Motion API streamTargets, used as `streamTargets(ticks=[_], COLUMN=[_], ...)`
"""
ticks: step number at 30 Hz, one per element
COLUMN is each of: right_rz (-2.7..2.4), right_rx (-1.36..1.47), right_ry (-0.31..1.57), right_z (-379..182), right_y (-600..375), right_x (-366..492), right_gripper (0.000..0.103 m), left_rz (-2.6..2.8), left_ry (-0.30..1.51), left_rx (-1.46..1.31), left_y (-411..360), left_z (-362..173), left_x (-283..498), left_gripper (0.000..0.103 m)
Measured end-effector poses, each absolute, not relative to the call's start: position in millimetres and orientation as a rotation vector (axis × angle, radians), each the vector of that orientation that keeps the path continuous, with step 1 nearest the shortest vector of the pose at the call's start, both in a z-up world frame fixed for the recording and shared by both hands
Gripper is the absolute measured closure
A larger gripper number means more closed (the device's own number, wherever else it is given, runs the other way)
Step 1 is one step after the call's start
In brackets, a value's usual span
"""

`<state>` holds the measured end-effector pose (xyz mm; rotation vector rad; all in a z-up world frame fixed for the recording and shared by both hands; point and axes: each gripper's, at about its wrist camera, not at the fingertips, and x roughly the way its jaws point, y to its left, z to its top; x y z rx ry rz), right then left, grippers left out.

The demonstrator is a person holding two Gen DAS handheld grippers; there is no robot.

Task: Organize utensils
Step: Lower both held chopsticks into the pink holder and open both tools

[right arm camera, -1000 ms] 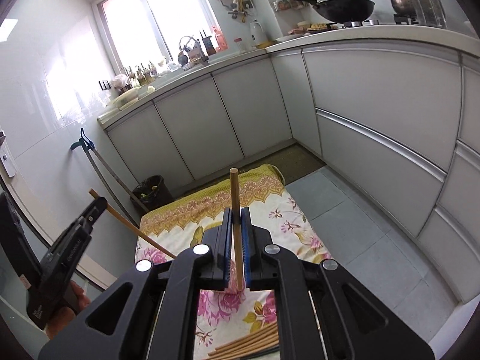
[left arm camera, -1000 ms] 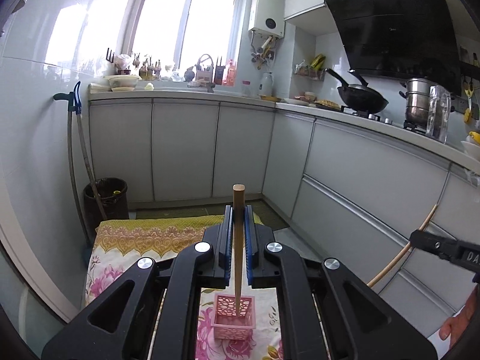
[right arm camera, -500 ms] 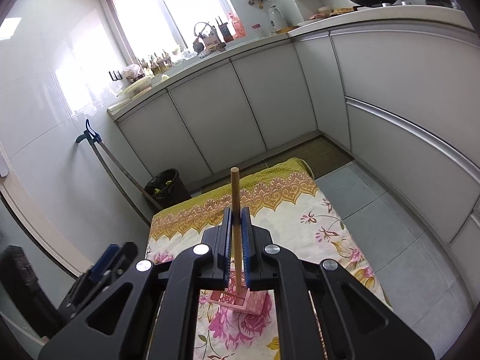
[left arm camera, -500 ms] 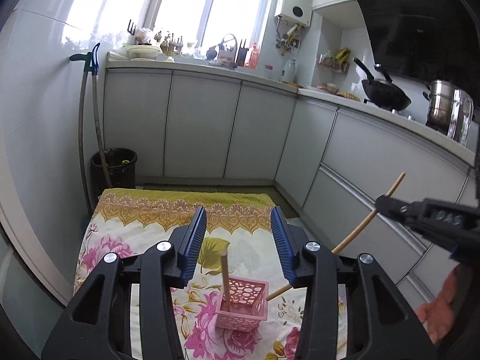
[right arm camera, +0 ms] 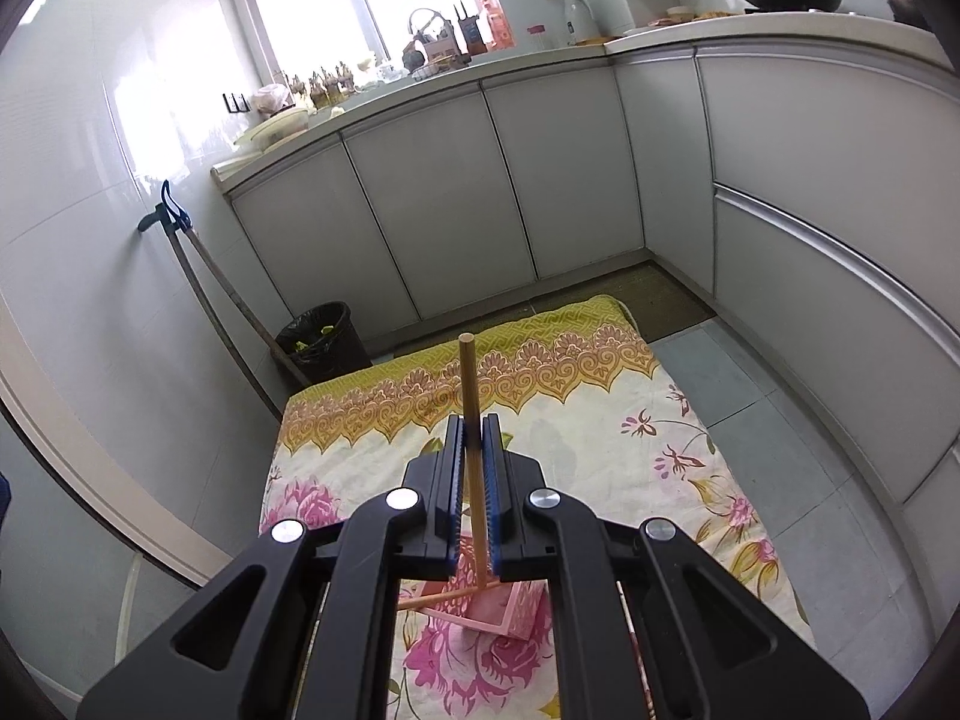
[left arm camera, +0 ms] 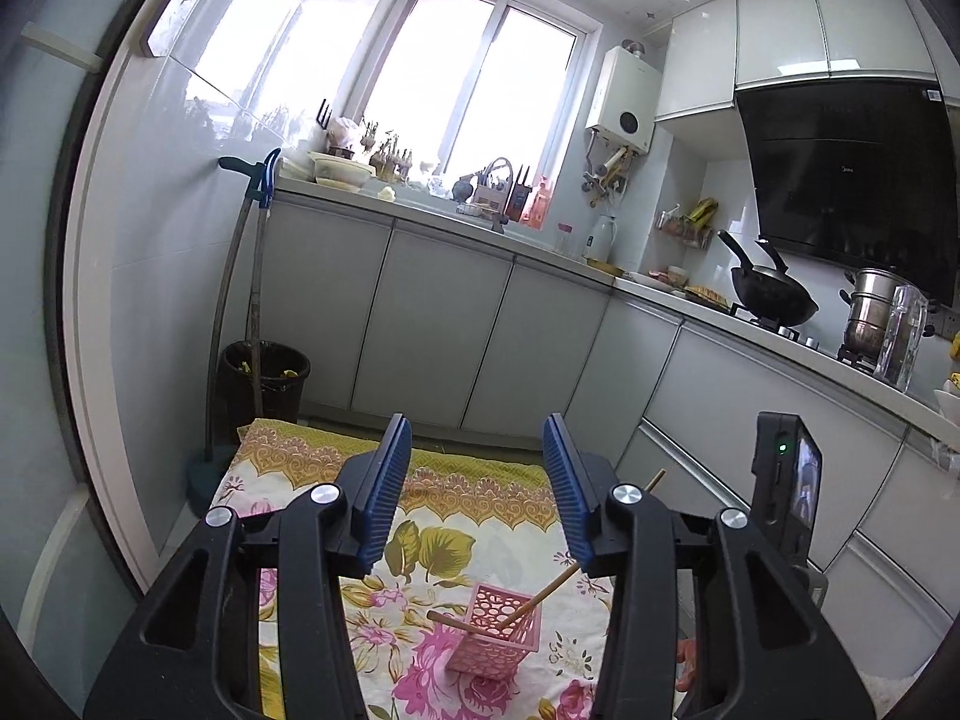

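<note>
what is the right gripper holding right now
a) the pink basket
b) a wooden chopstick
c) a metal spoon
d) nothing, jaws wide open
b: the right gripper has its blue pads shut on a wooden chopstick that stands upright above the pink basket.

In the left wrist view, the thin wooden chopstick held by the right tongs passed behind the right finger of the left tongs. Its middle was hidden and only 2 stretches showed. The left tongs' jaws had just been opening, with nothing gripped between them. The right tongs' own fingers were hidden behind that same black arm, and the person's hand showed only as a sliver. In the right wrist view, the pink perforated plastic basket sat mostly covered beneath the right tongs, and the held chopstick's lower tip could not be made out. A second wooden chopstick, lying across the basket, was partly covered.
</note>
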<state>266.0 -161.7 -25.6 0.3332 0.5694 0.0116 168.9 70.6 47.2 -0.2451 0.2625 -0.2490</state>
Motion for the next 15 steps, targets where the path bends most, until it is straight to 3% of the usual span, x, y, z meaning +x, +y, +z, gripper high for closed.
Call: streamTargets(ticks=[3, 5, 7, 8, 13, 15], right_rz=[0.029, 0.052, 0.074, 0.084, 0.033, -0.014], right_rx=[0.309, 0.294, 0.311, 0.331, 0.455, 0.501], right_ry=[0.593, 0.607, 0.609, 0.597, 0.509, 0.472], right_z=[-40.2, -48.2, -52.5, -52.4, -39.7, -37.1], right_y=[-152.9, -146.8, -145.3, -147.1, -175.5, -193.9], right_x=[271.8, 273.6, 269.7, 266.1, 235.0, 216.6], right_gripper=[0.095, 0.080, 0.044, 0.039, 0.014, 0.009], left_rz=[-0.252, -0.252, -0.248, -0.243, -0.241, -0.257], left_ry=[0.278, 0.279, 0.263, 0.248, 0.204, 0.197], left_rx=[-0.241, -0.248, -0.261, -0.266, -0.267, -0.268], left_y=[70.0, 71.7, 74.5, 76.6, 77.7, 77.1], left_z=[44.1, 43.6, 45.6, 46.5, 53.0, 55.0], left_x=[170.8, 170.9, 168.1, 165.1, 152.0, 147.2], left_gripper=[0.060, 0.058, 0.047, 0.040, 0.022, 0.010])
